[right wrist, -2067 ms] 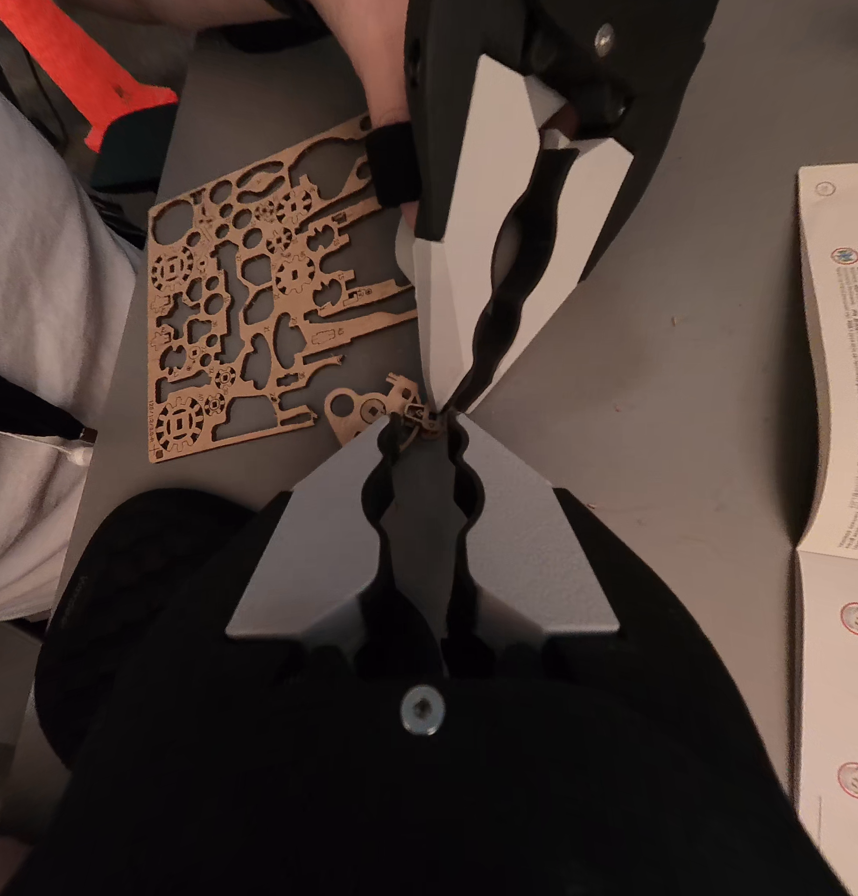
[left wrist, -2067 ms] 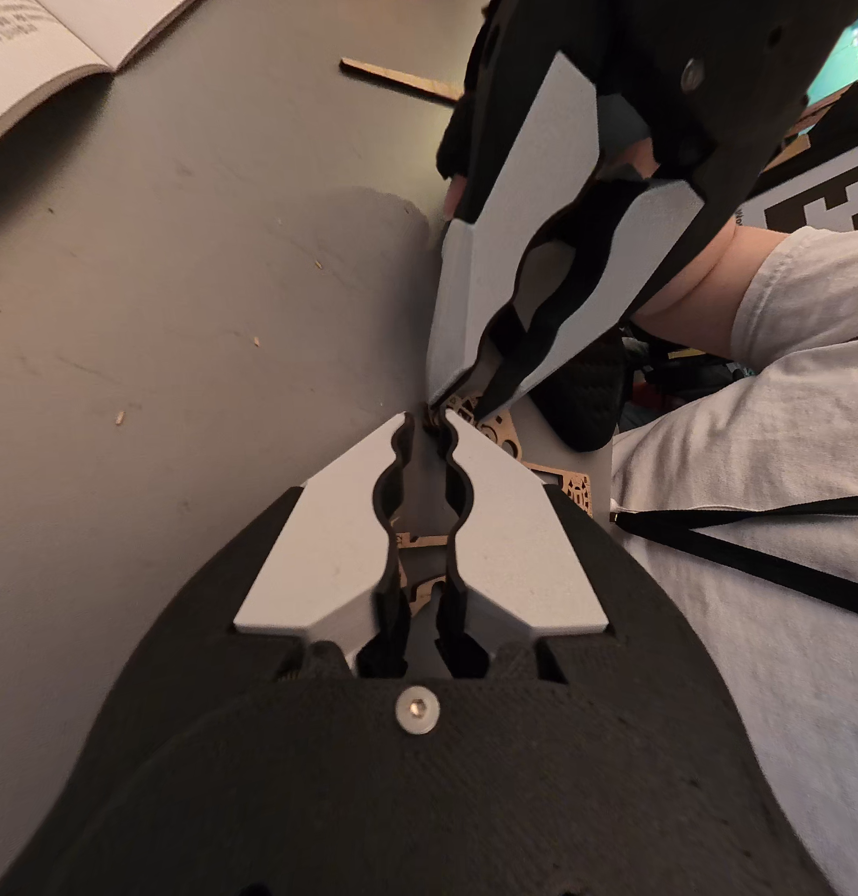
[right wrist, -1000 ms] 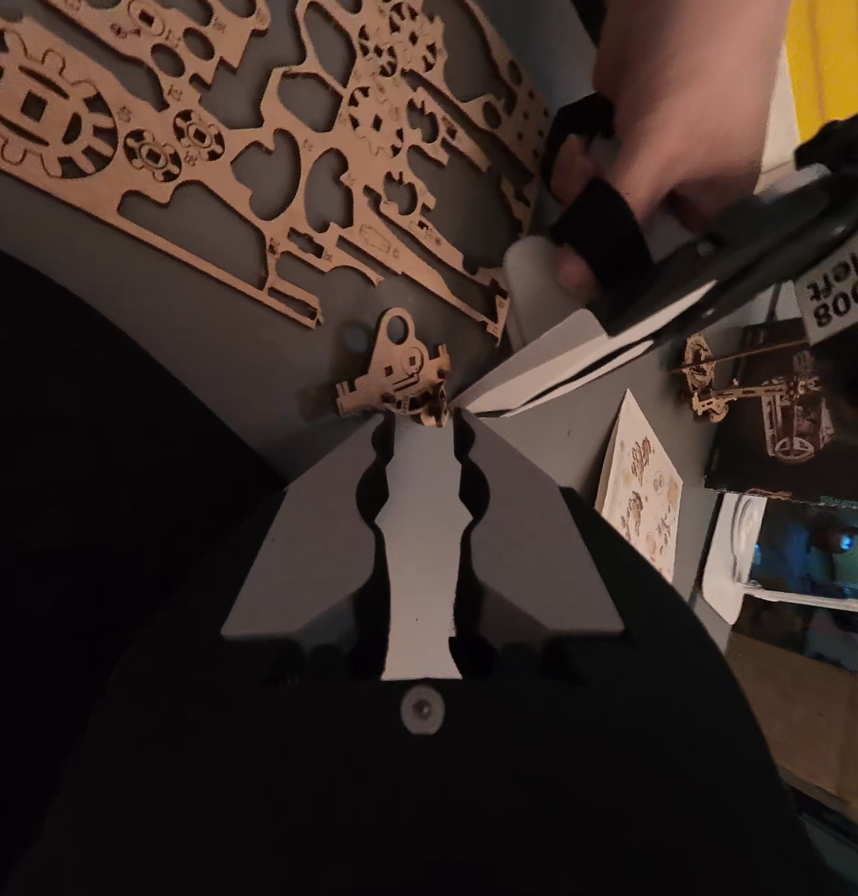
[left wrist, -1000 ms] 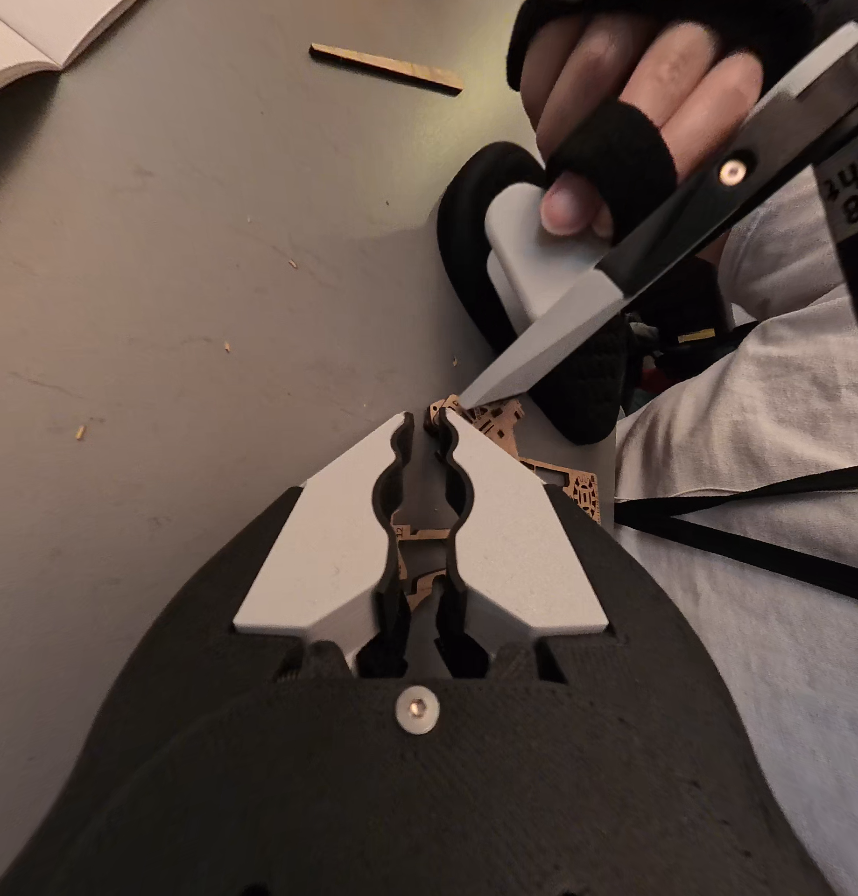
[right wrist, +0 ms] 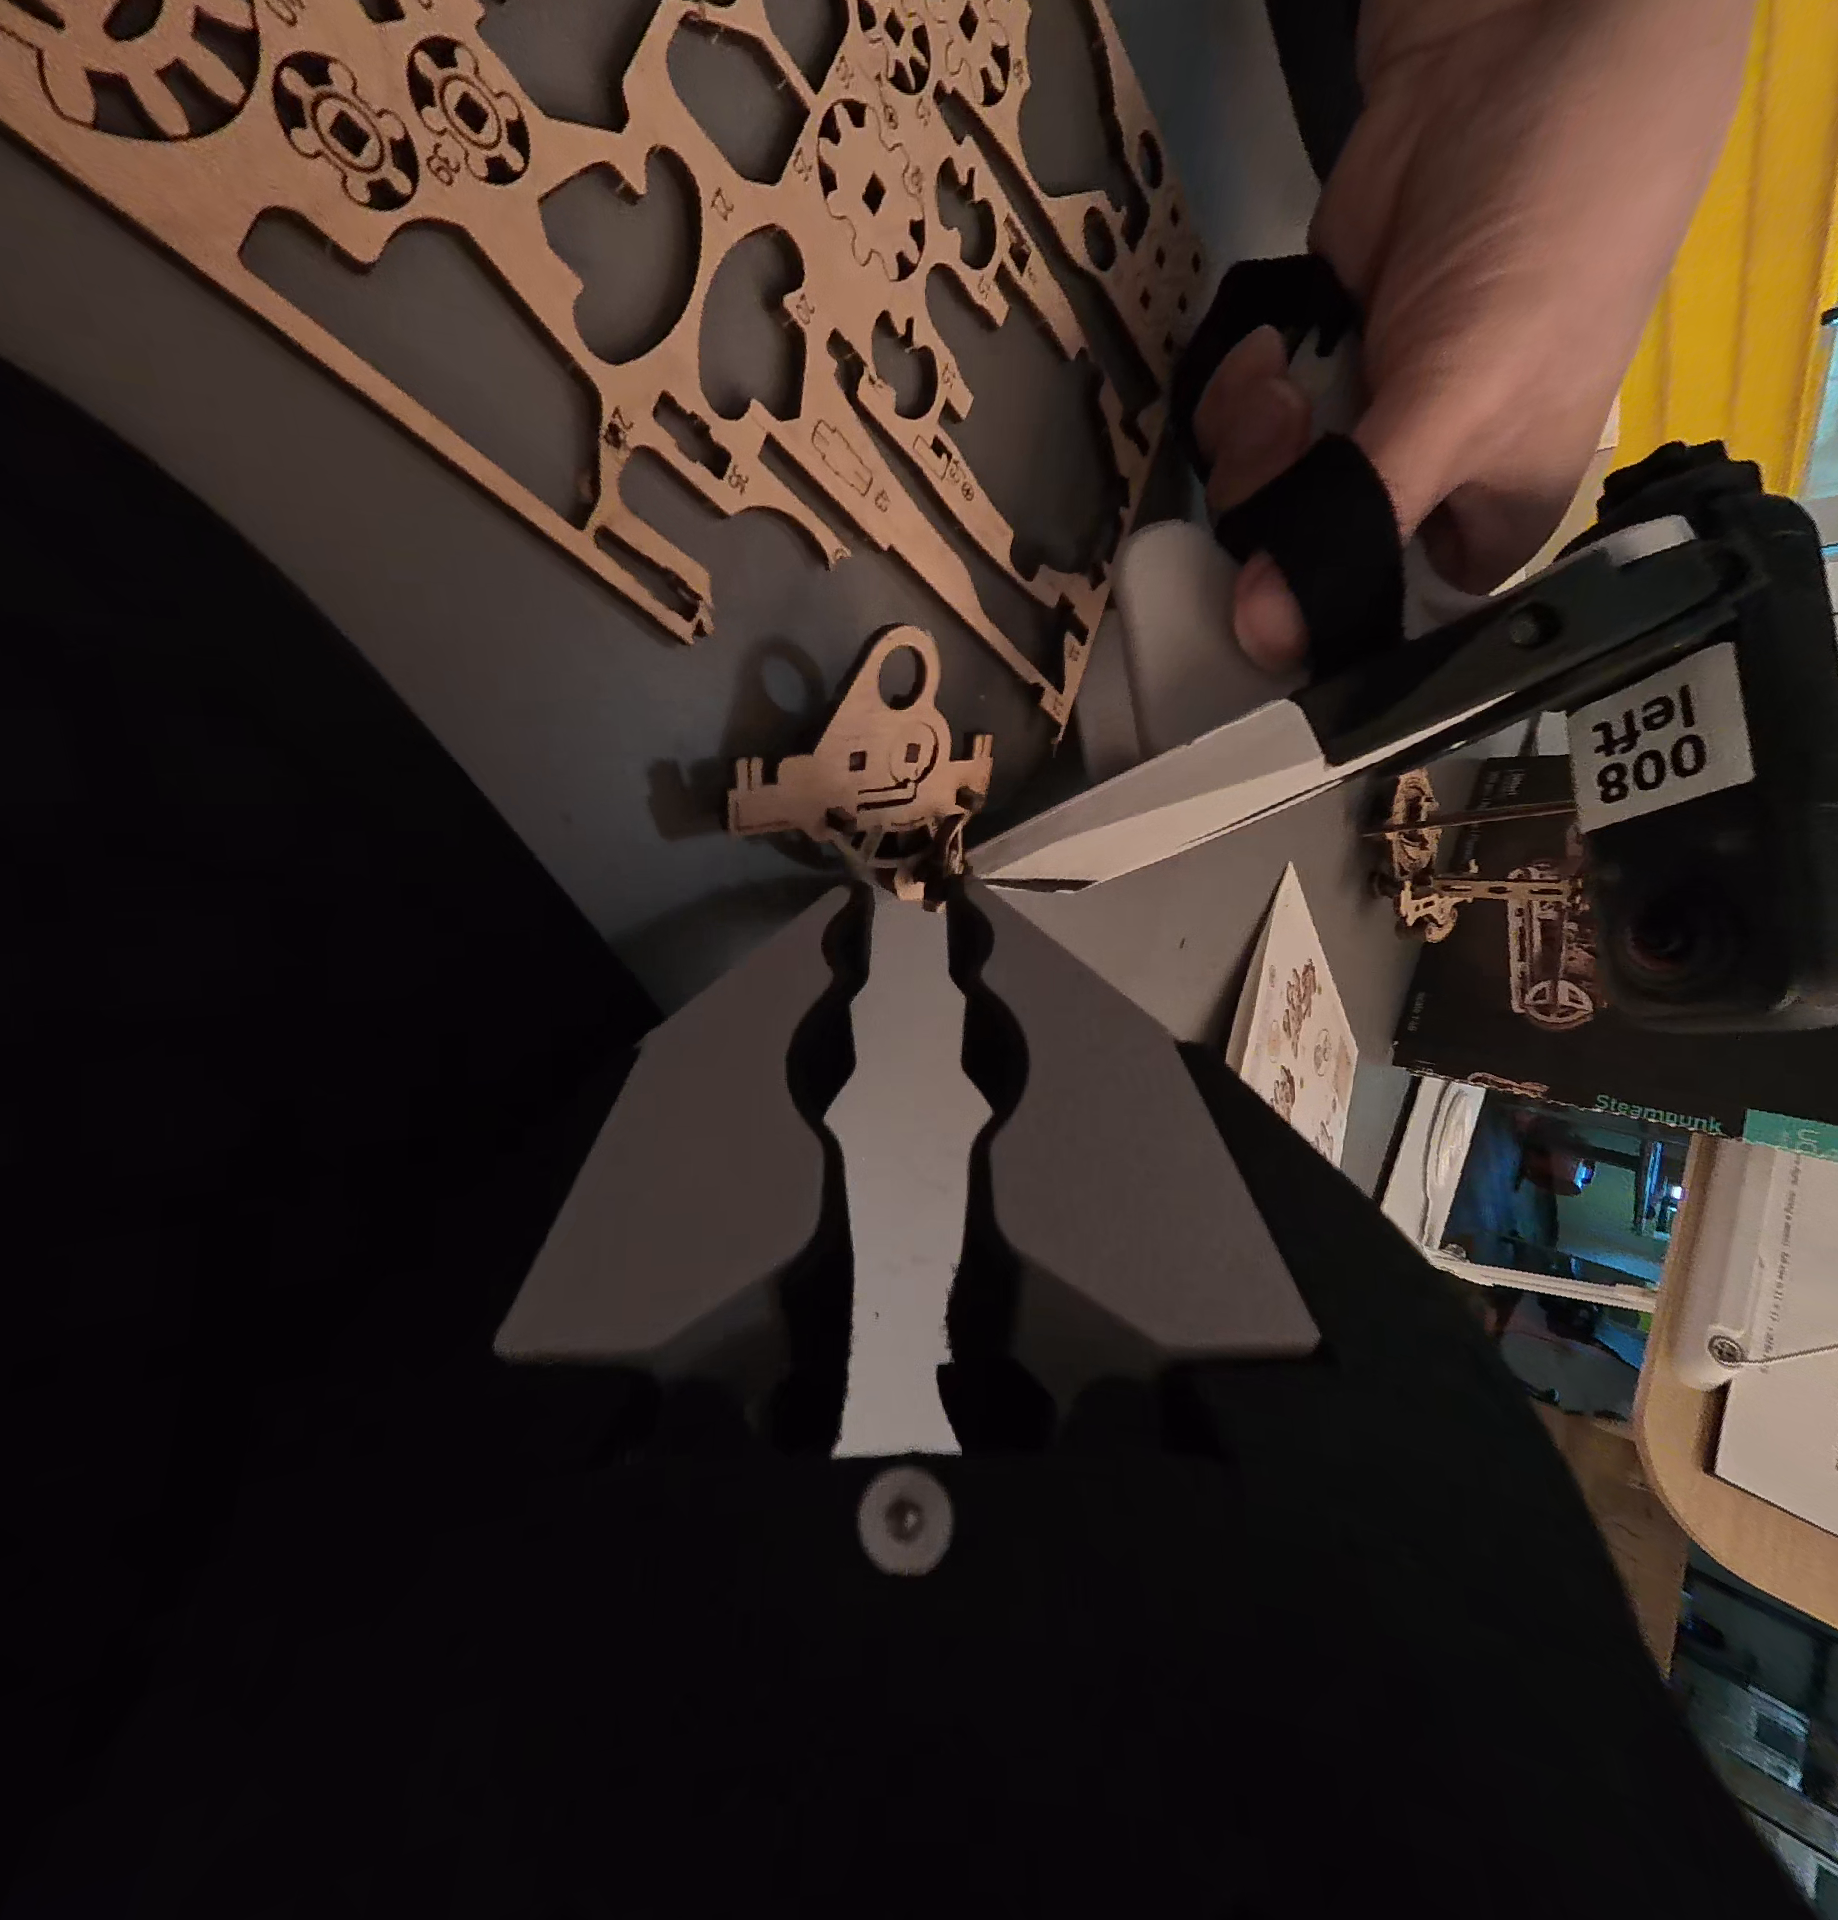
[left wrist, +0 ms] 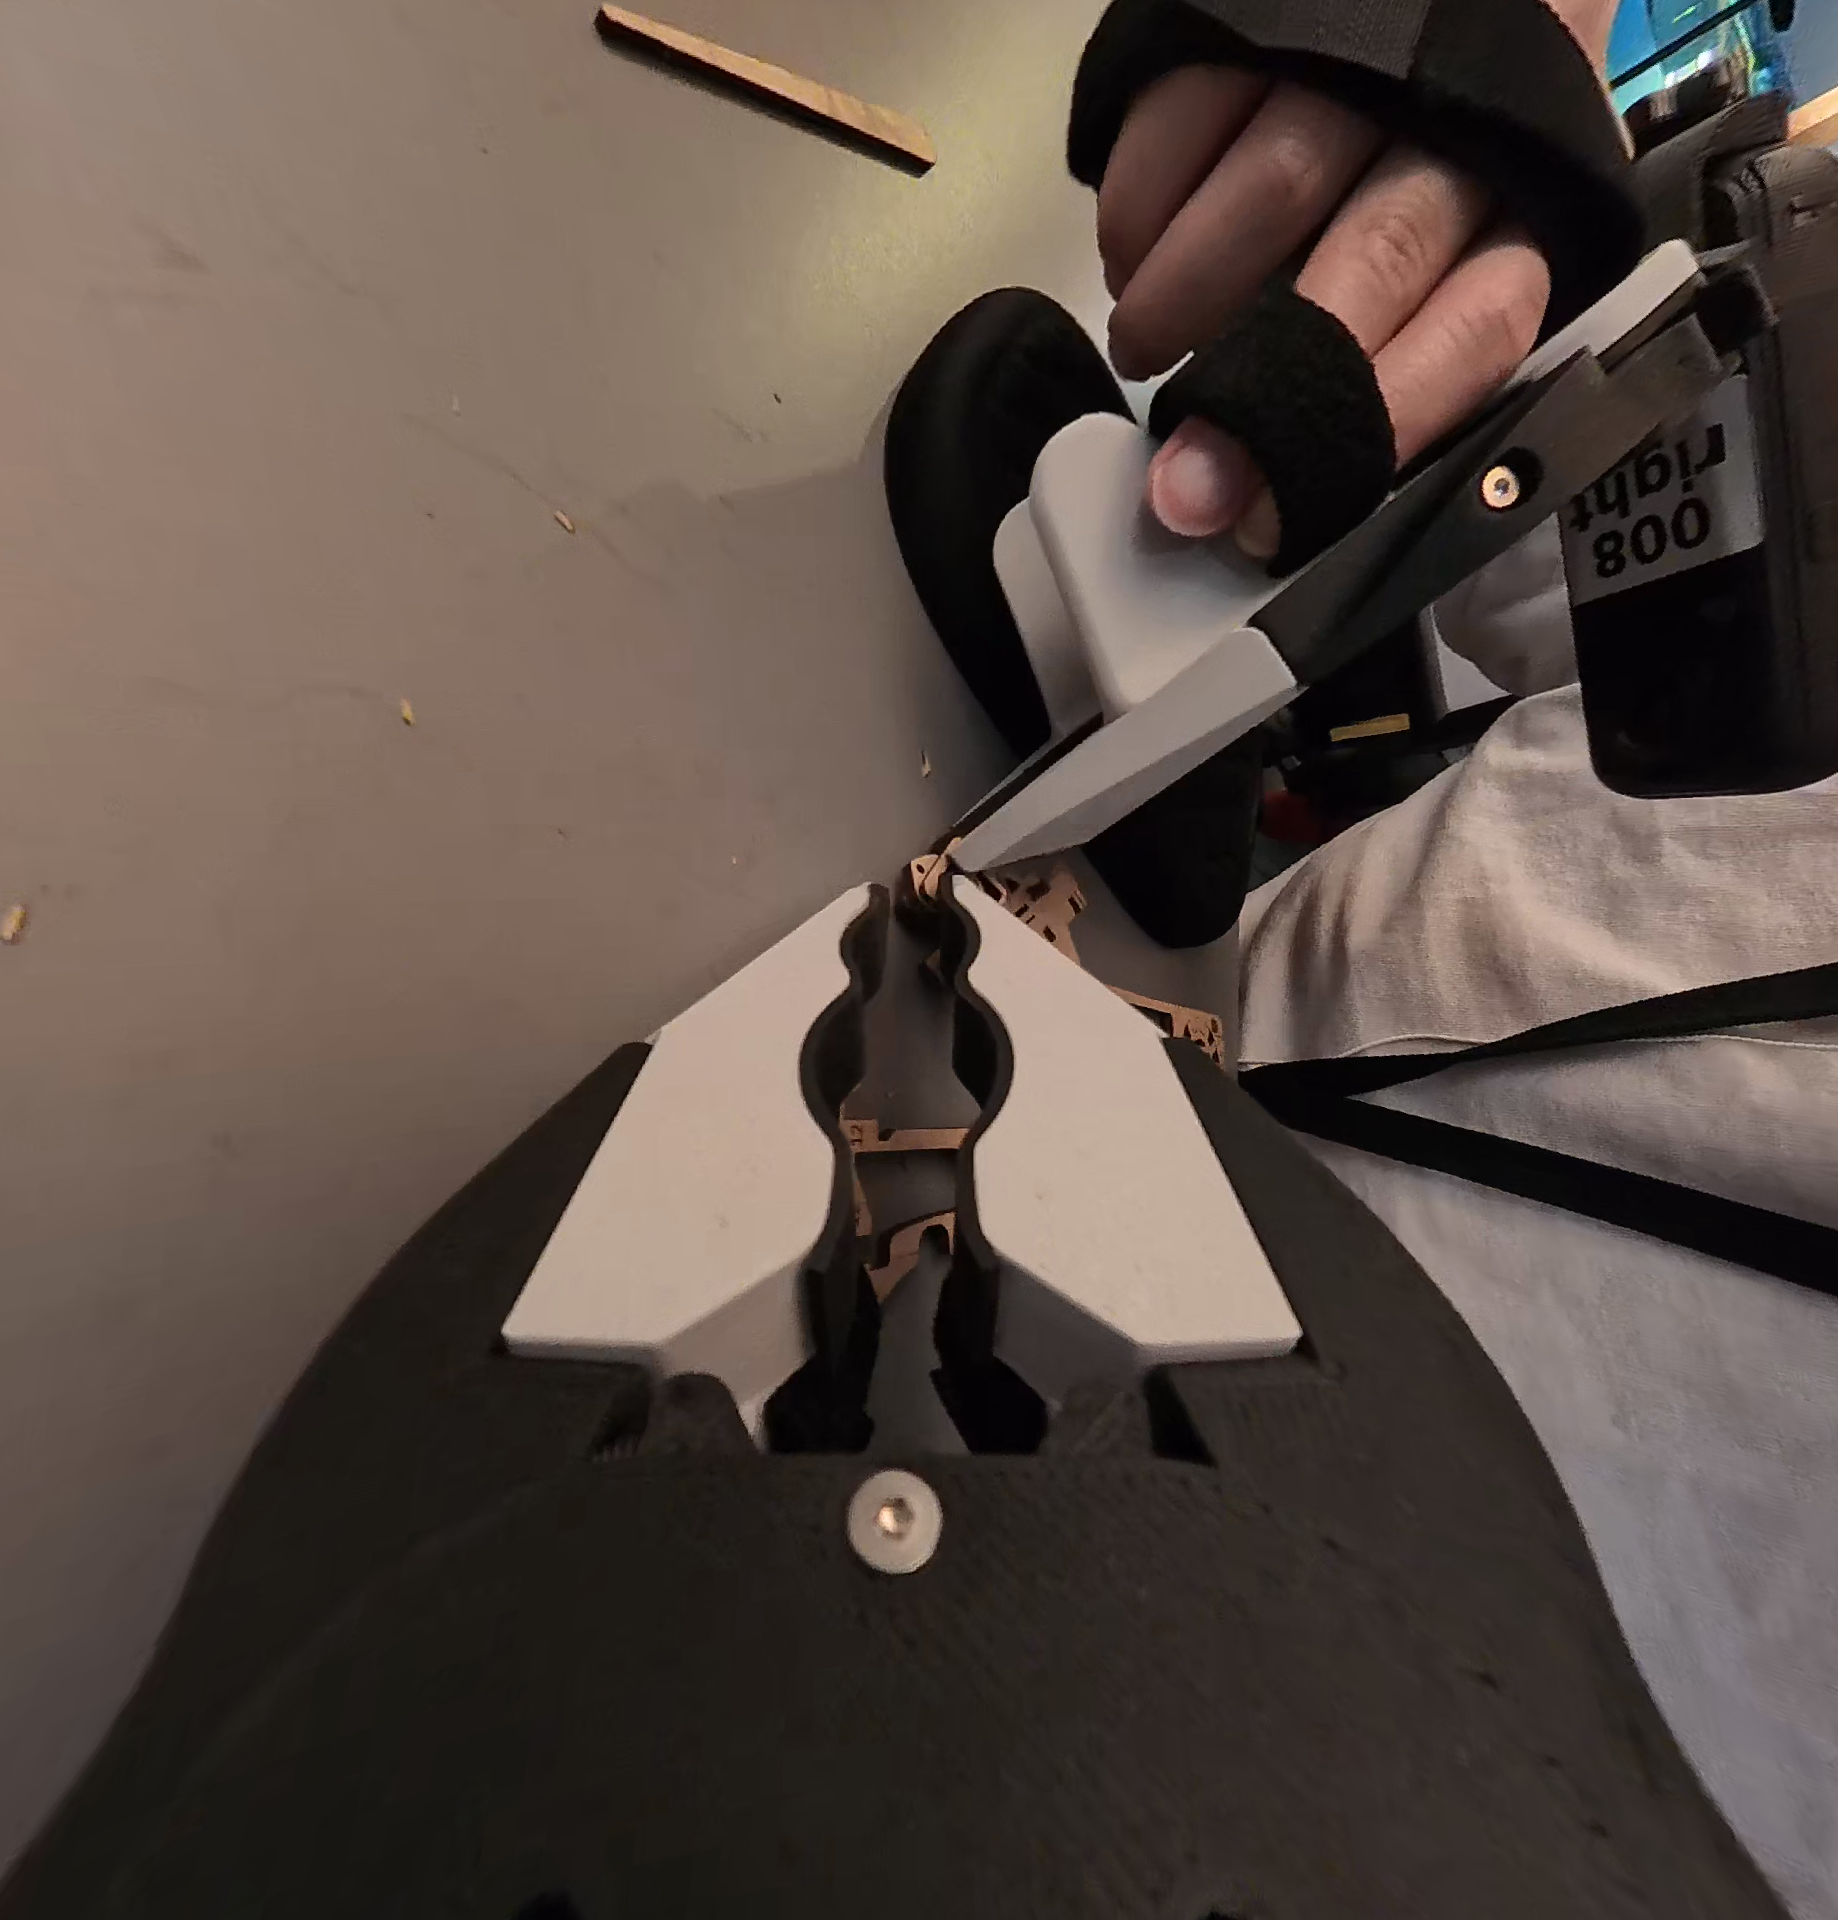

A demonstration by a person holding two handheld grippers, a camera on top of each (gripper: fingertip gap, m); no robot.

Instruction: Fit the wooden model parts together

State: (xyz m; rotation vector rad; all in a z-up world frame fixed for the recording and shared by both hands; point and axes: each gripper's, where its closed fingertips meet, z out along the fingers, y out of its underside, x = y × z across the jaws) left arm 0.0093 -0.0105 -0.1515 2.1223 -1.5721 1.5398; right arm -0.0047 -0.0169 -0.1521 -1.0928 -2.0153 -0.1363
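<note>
The grey tabletop carries the biggest piece, a laser-cut wooden sheet with most of its parts already punched out; it lies just beyond the work, close to the person's body in a pale shirt. A loose wooden strip lies well apart, at the far edge of the left wrist view, and a dark box with a model pictured on it sits off to one side.

The left gripper has its fingers pressed together on the small wooden assembly, pinching it at one end by the very tips. The right gripper meets it at the same spot, and its fingers look closed on a tiny wooden part at the joint, though how much wood it holds is too small to tell.

The risks appear to come from that thin purchase. Both grips sit at the extreme tips, so a slight twist of either wrist could lever the assembly out and drop it onto the tabletop. If the tiny part is pushed in askew, the thin plywood tab may jam or snap rather than seat. The two sets of fingers nearly touch, so they could also collide and knock the alignment off.
</note>
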